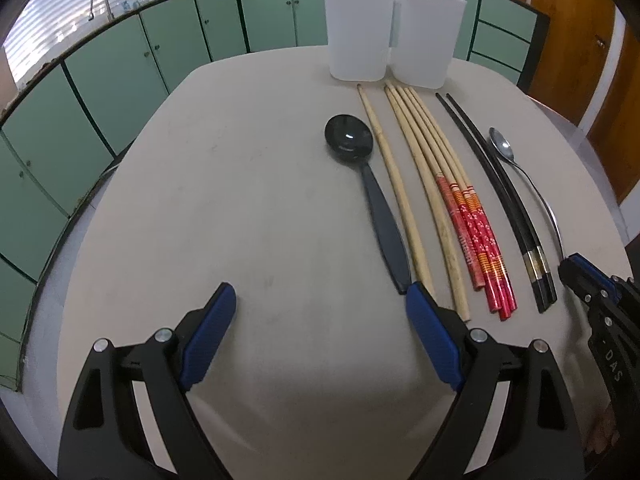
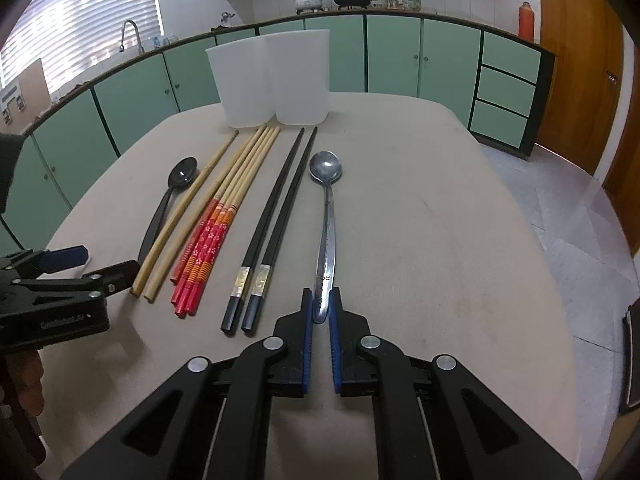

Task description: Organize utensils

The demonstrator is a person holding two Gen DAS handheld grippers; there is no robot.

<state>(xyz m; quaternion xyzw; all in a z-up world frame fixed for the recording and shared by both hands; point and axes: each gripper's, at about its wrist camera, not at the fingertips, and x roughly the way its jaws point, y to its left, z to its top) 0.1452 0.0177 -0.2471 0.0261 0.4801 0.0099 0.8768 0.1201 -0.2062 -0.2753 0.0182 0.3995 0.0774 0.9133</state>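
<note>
Your right gripper [image 2: 321, 300] has its blue-padded jaws drawn in narrow around the handle end of the long stainless-steel spoon [image 2: 327, 216], which lies flat on the beige round-cornered table [image 2: 440, 240] with its bowl pointing away from you. The pads sit against either side of the handle's tip, so you have it pinched, and the spoon lies on the tabletop.

Your left gripper [image 1: 320, 312] hovers over bare tabletop with its jaws spread wide and nothing between them. Its right-hand pad sits just beside the near end of the black plastic spoon [image 1: 374, 200]; from the left wrist view you cannot tell whether it touches it.

The utensils lie in a row, all lengthwise, their far ends towards the two translucent white plastic tubs [image 2: 272, 80] that stand touching each other at the table's far edge. From the left of the row: the black plastic spoon, then two plain bamboo chopsticks [image 2: 176, 220], then a bundle of bamboo chopsticks with red and orange patterned handles [image 2: 208, 240] packed close together, then a pair of black lacquered chopsticks with pale inlaid bands [image 2: 272, 216], and last the steel spoon in your right gripper. Nothing can be seen inside the tubs through their cloudy walls.

Behind the table runs a counter with pale green cabinet doors [image 2: 392, 56].
</note>
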